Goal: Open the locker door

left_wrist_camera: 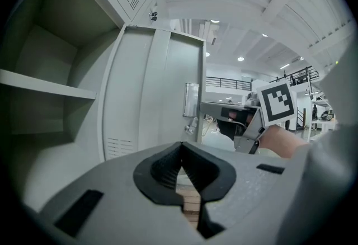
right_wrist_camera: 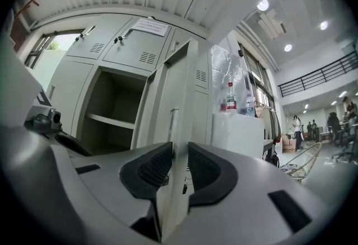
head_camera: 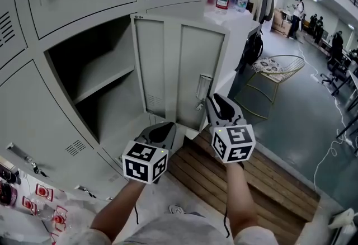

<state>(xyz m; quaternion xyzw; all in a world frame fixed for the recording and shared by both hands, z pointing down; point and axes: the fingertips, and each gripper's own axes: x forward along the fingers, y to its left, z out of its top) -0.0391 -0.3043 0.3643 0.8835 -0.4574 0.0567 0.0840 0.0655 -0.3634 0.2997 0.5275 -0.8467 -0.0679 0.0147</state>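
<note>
Grey locker door [head_camera: 182, 70] — right gripper [right_wrist_camera: 179, 168] seemingly clamps its edge, contact half-hidden.

Grey-green floor [head_camera: 291, 121], wooden platform [head_camera: 224, 182], gold wire chair [head_camera: 277, 67], round ceiling lights [right_wrist_camera: 263, 4]

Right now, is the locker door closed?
No, the locker door stands swung wide open, so you can see the shelf inside.

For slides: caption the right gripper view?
Right hand-held gripper grips the open door by its edge, shelved locker behind.
</note>
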